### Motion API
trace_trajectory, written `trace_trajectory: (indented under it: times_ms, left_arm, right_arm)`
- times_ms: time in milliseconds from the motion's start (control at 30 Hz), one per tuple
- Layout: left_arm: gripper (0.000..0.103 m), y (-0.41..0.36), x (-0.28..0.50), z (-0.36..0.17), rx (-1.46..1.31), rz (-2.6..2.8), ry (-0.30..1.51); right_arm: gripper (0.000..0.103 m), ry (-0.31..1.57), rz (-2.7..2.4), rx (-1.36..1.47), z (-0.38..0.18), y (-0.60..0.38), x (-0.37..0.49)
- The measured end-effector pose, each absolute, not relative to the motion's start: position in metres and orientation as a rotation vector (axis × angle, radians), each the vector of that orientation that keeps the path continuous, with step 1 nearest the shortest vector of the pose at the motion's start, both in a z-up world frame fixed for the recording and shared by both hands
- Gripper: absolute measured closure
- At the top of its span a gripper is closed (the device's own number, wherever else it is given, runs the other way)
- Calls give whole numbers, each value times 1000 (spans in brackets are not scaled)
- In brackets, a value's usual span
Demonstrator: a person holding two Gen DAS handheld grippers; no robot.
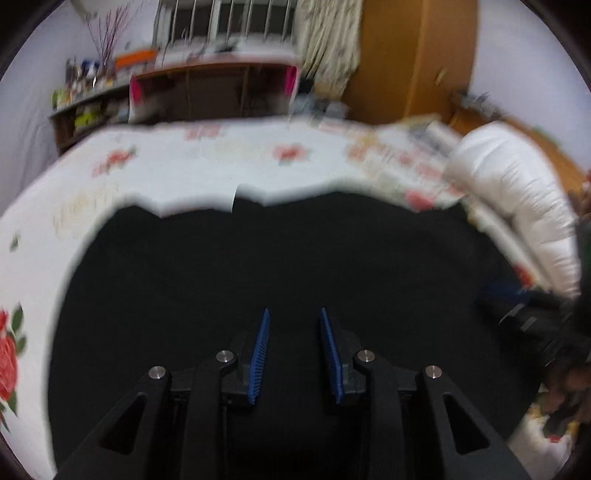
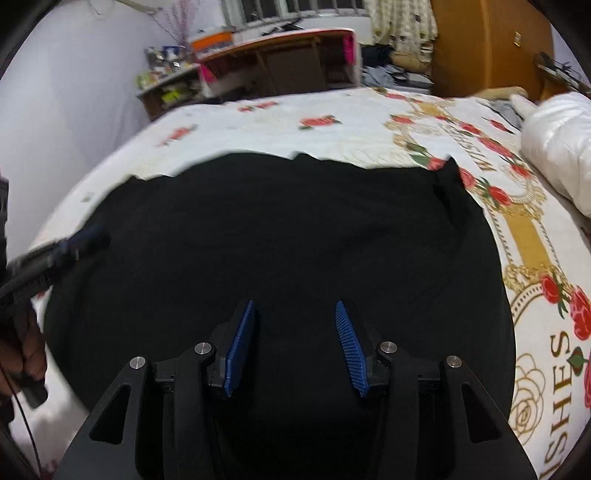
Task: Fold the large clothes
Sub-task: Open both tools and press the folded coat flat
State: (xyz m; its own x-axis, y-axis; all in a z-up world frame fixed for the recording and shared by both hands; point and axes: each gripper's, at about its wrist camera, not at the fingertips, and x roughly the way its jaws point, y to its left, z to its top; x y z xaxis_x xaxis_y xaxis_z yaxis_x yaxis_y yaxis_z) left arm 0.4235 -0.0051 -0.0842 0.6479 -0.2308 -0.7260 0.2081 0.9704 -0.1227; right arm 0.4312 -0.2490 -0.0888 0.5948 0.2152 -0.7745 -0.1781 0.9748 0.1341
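A black garment [image 2: 273,236] lies spread flat on the bed [image 2: 332,122], over a white sheet printed with red roses [image 2: 496,194] and gold lettering; its far edge runs uneven across the sheet, and its right corner is slightly rucked up in the right wrist view. The left hand-held gripper [image 1: 294,314] hangs above the near part of the cloth, its blue ribbed pads [image 1: 260,356] spread apart with nothing between them but dark fabric below; whether the tips touch the cloth I cannot tell; the left view is blurred. The right hand-held gripper [image 2: 294,306] is likewise over the near part of the garment, pads [image 2: 351,349] spread wider, holding nothing. In the right wrist view the left hand-held gripper shows at the left edge, over the garment's left border, with the person's hand [image 2: 29,350] around its handle. A white puffy jacket [image 2: 557,140] lies at the right side of the bed, apart from the black garment; beyond the bed stand a wooden shelf unit [image 2: 280,62], a cluttered low shelf [image 2: 166,85], a barred window [image 1: 225,18], a curtain [image 1: 328,44] and a wooden wardrobe [image 2: 491,44].
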Motion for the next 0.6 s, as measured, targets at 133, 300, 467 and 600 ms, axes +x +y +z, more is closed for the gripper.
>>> trace_trajectory:
  times_ms: [133,300,467,600]
  left_arm:
    - [73,-4,438,-105,-45,-206,818]
    - [74,-10,444,-99,-13,-170,858]
    - [74,-25,444,-52,1,-239,768]
    - [74,-8,494,-71,15,-144,876]
  right_arm:
    - [59,920,160,28,-108,-266,449]
    - [59,932,107,7,-105,-262,455]
    - [58,835,172,78,-51,-251,458]
    - [58,918,136,16,-64,-252,504]
